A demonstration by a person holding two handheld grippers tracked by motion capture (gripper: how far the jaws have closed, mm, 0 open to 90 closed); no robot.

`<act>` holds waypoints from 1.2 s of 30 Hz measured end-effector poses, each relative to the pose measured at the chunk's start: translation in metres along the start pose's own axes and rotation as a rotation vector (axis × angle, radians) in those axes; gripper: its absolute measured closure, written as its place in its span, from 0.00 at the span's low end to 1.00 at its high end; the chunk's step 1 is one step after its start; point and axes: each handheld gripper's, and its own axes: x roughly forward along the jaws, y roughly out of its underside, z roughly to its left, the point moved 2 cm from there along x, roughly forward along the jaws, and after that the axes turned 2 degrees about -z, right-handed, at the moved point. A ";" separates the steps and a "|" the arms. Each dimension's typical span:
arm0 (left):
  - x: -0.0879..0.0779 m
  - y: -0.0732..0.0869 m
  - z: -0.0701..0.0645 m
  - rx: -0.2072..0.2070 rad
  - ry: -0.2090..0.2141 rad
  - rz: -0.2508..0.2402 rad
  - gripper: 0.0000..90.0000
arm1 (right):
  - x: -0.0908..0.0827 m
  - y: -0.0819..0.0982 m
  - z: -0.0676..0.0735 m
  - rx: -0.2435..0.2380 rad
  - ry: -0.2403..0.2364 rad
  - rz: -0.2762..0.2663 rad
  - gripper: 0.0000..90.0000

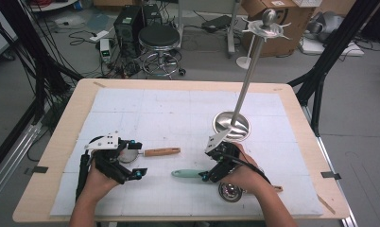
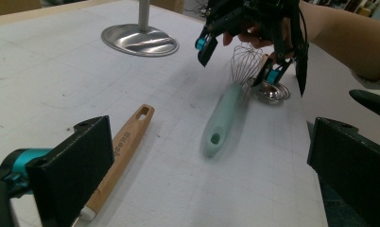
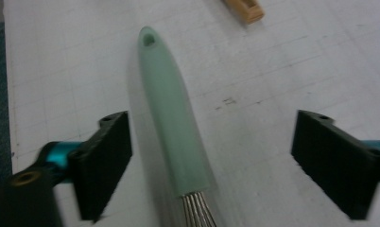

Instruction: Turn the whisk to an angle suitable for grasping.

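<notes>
Whisk (image 3: 174, 127) lies between right tool's (image 3: 226, 165) apparently untouching pads, mat (image 3: 273, 94) beyond.

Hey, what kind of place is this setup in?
Probably a lab or workshop, not a kitchen: cables trail over the floor, a computer tower stands beside a stool, and cardboard boxes sit behind the table.

Overhead and both close views share whisk (image 1: 188, 173).

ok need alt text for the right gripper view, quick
A mint-green whisk handle lies on the white mat between the open black jaws of the right hand-held gripper, neither pad touching it. Its wires start at the bottom edge, its hanging hole points away, and the end of a wooden handle shows at the top.
</notes>
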 end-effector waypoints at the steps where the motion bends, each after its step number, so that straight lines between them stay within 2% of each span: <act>1: 0.000 0.000 0.000 0.000 0.002 0.000 0.02 | 0.000 0.000 0.000 0.000 0.000 0.000 0.17; 6: 0.000 0.000 0.000 -0.003 0.005 0.003 0.02 | 0.009 -0.003 0.004 -0.026 -0.004 0.052 0.27; 10: 0.001 0.001 0.000 -0.003 0.005 0.007 0.02 | 0.013 -0.001 0.006 -0.033 0.000 0.120 0.35; 18: 0.000 0.000 0.000 0.000 0.004 0.007 0.02 | 0.018 0.003 0.005 -0.031 -0.034 0.178 0.49; 22: 0.001 0.000 -0.001 0.003 0.005 0.011 0.02 | 0.020 0.003 0.006 -0.037 -0.045 0.191 0.54; 24: 0.001 0.000 -0.001 0.009 0.005 0.016 0.02 | 0.020 0.003 0.007 -0.043 -0.033 0.199 0.59; 31: 0.005 -0.001 -0.004 0.023 -0.005 0.036 0.02 | 0.021 0.003 0.009 -0.063 -0.003 0.206 0.61; 36: 0.009 -0.001 -0.006 0.033 -0.003 0.051 0.02 | 0.021 0.003 0.011 -0.069 -0.001 0.207 0.66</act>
